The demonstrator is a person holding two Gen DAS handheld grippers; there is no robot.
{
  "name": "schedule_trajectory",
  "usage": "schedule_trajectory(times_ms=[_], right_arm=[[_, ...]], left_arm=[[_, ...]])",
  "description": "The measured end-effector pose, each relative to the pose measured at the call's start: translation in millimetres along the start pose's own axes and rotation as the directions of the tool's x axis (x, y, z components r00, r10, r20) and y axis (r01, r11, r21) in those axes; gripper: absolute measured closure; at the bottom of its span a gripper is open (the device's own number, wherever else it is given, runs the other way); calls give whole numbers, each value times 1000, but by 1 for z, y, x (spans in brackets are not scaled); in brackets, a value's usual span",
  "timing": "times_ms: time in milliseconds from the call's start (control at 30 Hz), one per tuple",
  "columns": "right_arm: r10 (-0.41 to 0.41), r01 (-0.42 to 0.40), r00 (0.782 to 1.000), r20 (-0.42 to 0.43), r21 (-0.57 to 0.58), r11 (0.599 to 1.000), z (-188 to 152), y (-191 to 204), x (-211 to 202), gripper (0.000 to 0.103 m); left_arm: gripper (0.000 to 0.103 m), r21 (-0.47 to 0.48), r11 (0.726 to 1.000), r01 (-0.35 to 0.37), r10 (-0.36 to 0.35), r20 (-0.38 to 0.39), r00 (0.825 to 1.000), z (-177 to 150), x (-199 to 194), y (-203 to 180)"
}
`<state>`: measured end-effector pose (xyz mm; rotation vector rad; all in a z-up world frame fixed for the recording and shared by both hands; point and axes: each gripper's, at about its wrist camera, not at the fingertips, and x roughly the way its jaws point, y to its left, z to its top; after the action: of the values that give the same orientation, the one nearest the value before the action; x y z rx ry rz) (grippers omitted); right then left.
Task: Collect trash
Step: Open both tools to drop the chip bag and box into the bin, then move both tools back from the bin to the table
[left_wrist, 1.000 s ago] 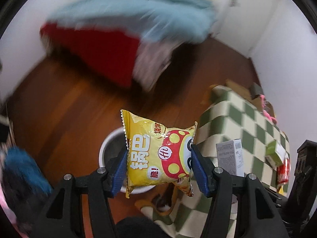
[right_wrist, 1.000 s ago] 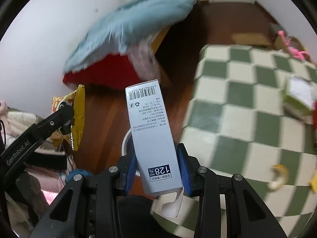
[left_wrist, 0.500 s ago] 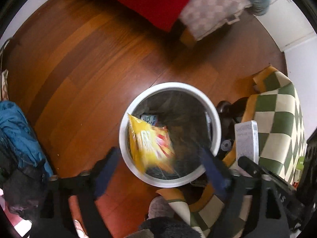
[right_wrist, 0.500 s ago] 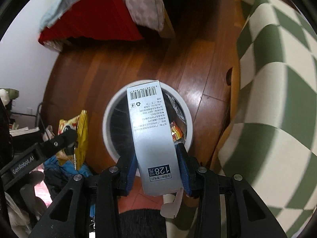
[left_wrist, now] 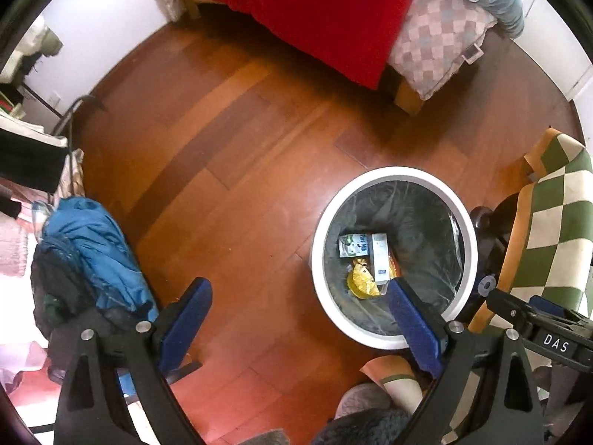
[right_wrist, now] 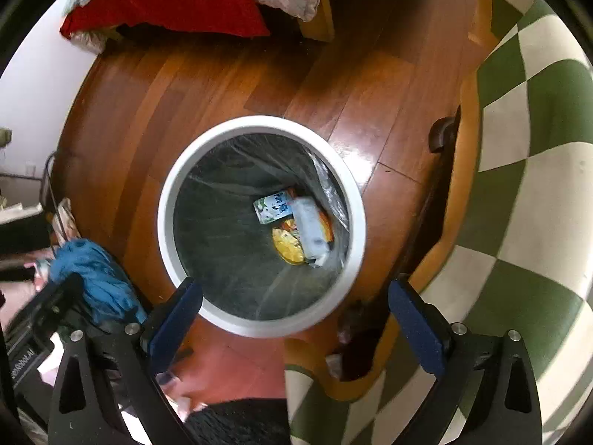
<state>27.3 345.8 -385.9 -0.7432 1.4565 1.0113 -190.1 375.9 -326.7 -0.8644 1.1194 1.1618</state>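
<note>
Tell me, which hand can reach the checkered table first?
Right, probably. The right gripper hangs open and empty right beside the green-checkered tablecloth; the left gripper, also open, is over the wood floor, farther from the cloth.

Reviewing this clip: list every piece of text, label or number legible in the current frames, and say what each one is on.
"DAS": white letters on the right gripper's black body, seen in the left wrist view.
"enRobot.AI", cut off at the frame edge: on the left gripper's black body, seen in the right wrist view.
Print on the white box and green-white packet in the bin: too small to read.
</note>
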Motion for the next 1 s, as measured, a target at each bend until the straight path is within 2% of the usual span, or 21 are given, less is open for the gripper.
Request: schedule_trajectory(times_ms=[200,633,833,1000], right_arm=[[-37,37,999,15,-14,999,-23,-1,-24,2],[12,-8,995,95,-40,999,-76,-3,-100,2],[37,-28,987,158,-59,998,-100,-3,-146,2],[79,-64,969,235,-73,995,-123,-6,-192,2]], left_arm=[[7,17,1000,4,-4,29,1000,-6,-25,-8],[7,55,998,22,-30,149,988,-34,-100,-14],[7,77,997,31,-47,219,974,-48,-143,-19],[7,104,994,37,-66,290,955,-65,-190,-27]])
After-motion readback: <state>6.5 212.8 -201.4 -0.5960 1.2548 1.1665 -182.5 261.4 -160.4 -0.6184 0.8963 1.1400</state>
